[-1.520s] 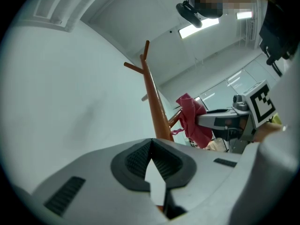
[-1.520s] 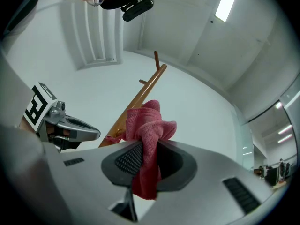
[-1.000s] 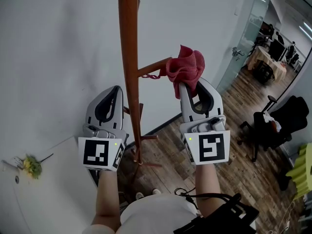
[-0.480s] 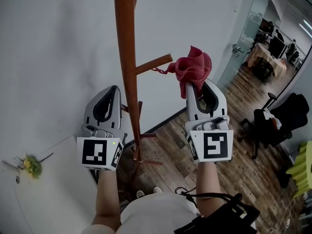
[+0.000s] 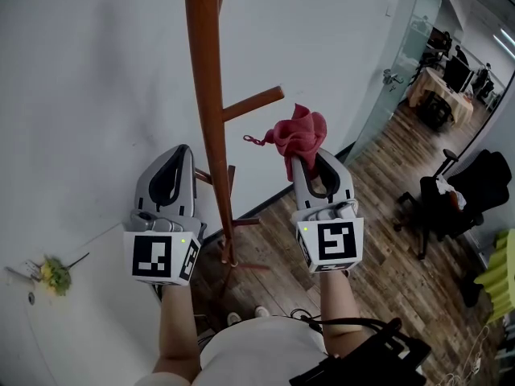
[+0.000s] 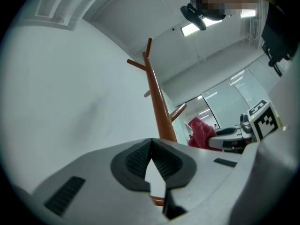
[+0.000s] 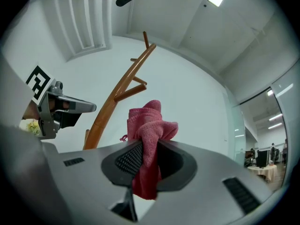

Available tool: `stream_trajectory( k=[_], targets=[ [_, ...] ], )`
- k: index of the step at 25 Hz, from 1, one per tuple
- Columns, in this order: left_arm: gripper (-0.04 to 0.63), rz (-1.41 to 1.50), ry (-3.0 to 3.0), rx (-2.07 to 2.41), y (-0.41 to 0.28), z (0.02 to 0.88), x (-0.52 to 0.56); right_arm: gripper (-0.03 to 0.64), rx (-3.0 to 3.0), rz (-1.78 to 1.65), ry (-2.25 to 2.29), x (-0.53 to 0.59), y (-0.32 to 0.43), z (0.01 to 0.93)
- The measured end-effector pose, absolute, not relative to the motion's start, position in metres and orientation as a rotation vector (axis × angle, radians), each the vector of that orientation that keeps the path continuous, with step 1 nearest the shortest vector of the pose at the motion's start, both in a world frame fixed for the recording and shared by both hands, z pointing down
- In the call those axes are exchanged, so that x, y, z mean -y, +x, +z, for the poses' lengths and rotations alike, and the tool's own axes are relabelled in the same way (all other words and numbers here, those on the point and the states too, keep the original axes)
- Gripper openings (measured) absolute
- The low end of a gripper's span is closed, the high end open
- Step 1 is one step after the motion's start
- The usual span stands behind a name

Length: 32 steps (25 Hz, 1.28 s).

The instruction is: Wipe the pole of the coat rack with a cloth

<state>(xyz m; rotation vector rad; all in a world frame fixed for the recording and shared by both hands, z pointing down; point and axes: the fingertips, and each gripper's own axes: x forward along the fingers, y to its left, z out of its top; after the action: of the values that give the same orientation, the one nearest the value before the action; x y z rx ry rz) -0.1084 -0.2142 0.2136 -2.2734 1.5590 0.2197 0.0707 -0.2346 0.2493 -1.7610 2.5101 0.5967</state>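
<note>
From the head view, the wooden pole (image 5: 208, 111) of the coat rack rises out of the 12 o'clock edge and runs down to its feet near the middle of the frame, with a peg (image 5: 253, 103) branching off toward 2 o'clock. The left tool (image 5: 179, 149) is held just at 8 o'clock of the pole's middle stretch, close beside it but not touching. The right tool (image 5: 304, 159) is on the other side, at 4 o'clock of the peg, with the red cloth (image 5: 299, 135) bunched up out of its tip. The cloth hangs just under the peg's end and clear of the pole. A white table (image 5: 88, 320) fills the 8 o'clock corner. The wooden floor (image 5: 386, 272) and an office chair (image 5: 471, 187) lie toward 3 o'clock.

In the left gripper view, the tool's (image 6: 151, 143) two ridged pads meet at their tips, clenched, with nothing between them. The pole (image 6: 157, 102) climbs toward 12 o'clock right behind them. The cloth (image 6: 200, 132) shows at 3 o'clock.

In the right gripper view, the tool (image 7: 147, 146) is clamped on the cloth (image 7: 149, 125), which stands up above the pads and trails out below them. The pole (image 7: 117, 93) leans from 8 o'clock up to 12 o'clock behind it, well apart from the cloth. The left tool (image 7: 91, 108) points in from 9 o'clock.
</note>
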Motion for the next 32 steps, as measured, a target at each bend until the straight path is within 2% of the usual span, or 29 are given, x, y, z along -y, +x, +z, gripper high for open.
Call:
stream_trajectory(
  k=[11, 32],
  targets=[
    [0.012, 0.227, -2.312, -1.565, -0.101, 0.228, 0.206, 0.08, -2.731, 0.481, -1.681, 0.244, 0.024, 0.32],
    [0.012, 0.219, -2.317, -1.642, -0.114, 0.237, 0.206, 0.08, -2.988, 0.263, -1.511, 0.252, -0.023, 0.389]
  ],
)
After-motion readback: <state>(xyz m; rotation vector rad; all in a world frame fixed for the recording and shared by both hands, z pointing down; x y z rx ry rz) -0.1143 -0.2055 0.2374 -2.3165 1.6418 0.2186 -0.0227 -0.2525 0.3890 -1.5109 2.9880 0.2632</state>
